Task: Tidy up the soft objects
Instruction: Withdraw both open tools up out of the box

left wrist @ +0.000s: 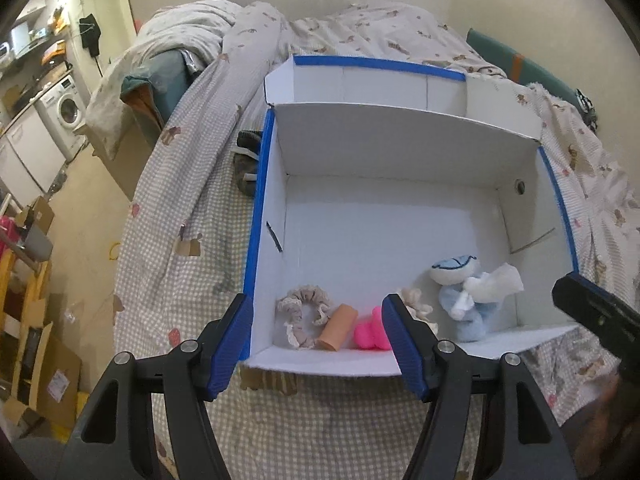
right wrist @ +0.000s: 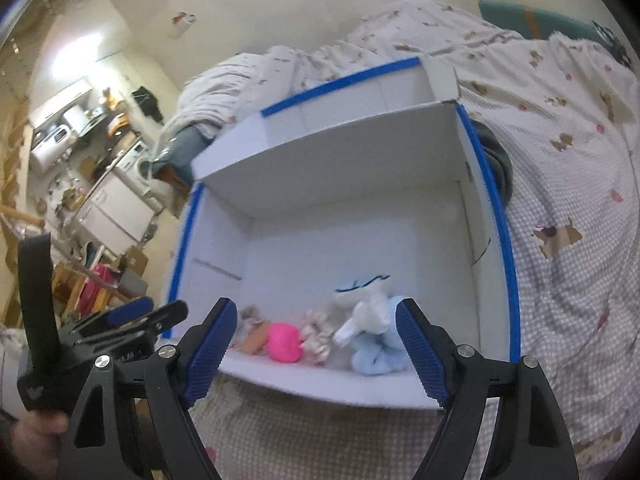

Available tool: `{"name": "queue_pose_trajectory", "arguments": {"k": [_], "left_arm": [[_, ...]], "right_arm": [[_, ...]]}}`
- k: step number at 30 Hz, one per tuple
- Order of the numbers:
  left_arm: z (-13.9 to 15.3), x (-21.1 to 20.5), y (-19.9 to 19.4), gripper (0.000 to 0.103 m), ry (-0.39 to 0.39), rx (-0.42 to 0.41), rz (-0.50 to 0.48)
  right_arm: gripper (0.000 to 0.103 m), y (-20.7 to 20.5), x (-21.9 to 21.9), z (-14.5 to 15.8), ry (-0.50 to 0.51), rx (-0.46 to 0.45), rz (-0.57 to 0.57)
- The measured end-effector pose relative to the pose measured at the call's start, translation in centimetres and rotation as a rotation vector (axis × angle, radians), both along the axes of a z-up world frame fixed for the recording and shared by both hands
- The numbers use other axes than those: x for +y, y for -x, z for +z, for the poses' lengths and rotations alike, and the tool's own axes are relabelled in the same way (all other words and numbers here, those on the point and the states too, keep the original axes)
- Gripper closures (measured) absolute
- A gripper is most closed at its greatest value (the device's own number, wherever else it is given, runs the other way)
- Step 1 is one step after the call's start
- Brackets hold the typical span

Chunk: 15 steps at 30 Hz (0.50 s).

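A white cardboard box [left wrist: 400,216] with blue-taped rims lies open on the checked bed cover. Along its near wall lie a beige scrunchie [left wrist: 304,314], a tan roll [left wrist: 339,327], a bright pink soft toy [left wrist: 372,334], a cream scrunchie [left wrist: 416,300] and a blue-and-white plush doll [left wrist: 464,300]. My left gripper [left wrist: 315,300] hovers open over the near wall, nothing between its pads. My right gripper [right wrist: 317,303] is also open and empty, above the pink toy [right wrist: 284,342] and the plush doll [right wrist: 372,332]. Each gripper shows at the edge of the other's view.
A dark bundle of fabric [left wrist: 246,160] lies against the box's left side, and a dark round object [right wrist: 496,160] sits at its right side. A bunched duvet [left wrist: 208,28] fills the bed's far end. Left of the bed, cardboard boxes [left wrist: 44,360] and a washing machine [left wrist: 66,114].
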State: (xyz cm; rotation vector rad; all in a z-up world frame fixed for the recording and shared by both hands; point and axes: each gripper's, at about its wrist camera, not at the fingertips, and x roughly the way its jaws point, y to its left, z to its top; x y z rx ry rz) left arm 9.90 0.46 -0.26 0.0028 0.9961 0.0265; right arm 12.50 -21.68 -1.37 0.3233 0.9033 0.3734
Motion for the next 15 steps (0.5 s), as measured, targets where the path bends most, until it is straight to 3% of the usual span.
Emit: {"name": "queue_pose_trajectory", "arguments": {"k": [15], "left_arm": [[-2.8, 0.9, 3.4, 0.039, 0.01, 0.057, 0.021]], "right_arm": [[0.016, 3.7, 1.5, -1.7, -0.014, 0.077, 0.096]]}}
